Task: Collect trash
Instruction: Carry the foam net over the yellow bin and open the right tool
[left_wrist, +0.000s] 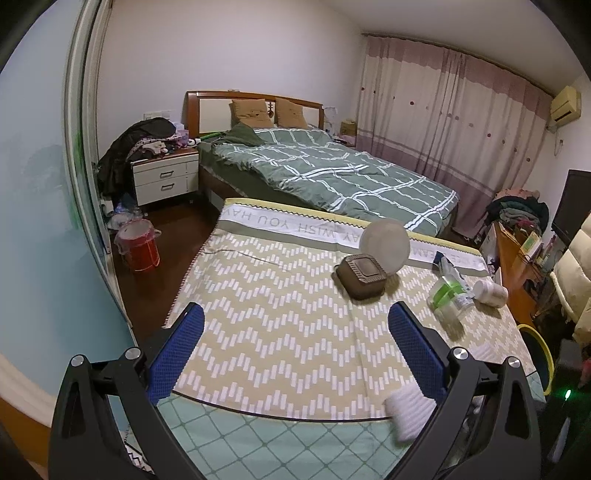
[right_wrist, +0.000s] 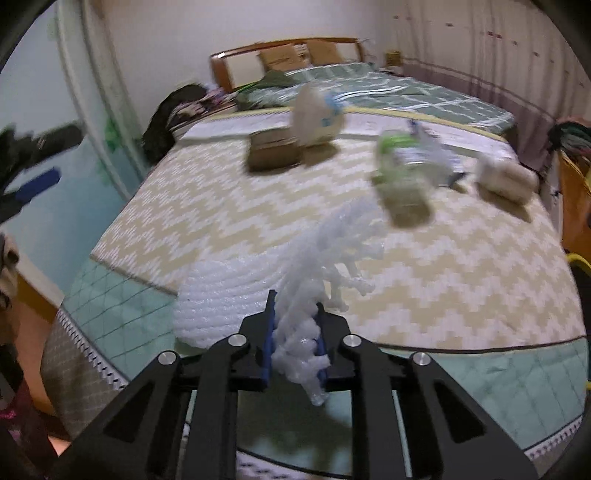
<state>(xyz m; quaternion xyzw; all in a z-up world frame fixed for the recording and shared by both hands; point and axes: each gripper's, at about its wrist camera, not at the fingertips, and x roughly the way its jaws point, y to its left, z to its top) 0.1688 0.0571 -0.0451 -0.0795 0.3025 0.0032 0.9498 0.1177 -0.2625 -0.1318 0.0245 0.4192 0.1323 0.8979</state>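
My right gripper (right_wrist: 295, 317) is shut on a white foam net sleeve (right_wrist: 325, 258) and holds it above the table's near edge. A second white foam net (right_wrist: 218, 299) lies just left of it; it also shows in the left wrist view (left_wrist: 408, 410). My left gripper (left_wrist: 295, 328) is open and empty over the zigzag tablecloth (left_wrist: 277, 325). Further back lie a brown box (left_wrist: 361, 277), a round pale lid (left_wrist: 386, 242), a clear bottle with a green label (left_wrist: 448, 295) and a white jar (left_wrist: 489, 291). All of these show blurred in the right wrist view.
A red bin (left_wrist: 138, 247) with a plastic liner stands on the floor at the left by the nightstand (left_wrist: 166, 179). A bed (left_wrist: 332, 173) is behind the table. A yellow-rimmed bin (left_wrist: 537, 350) and a cluttered desk (left_wrist: 517, 254) are at the right.
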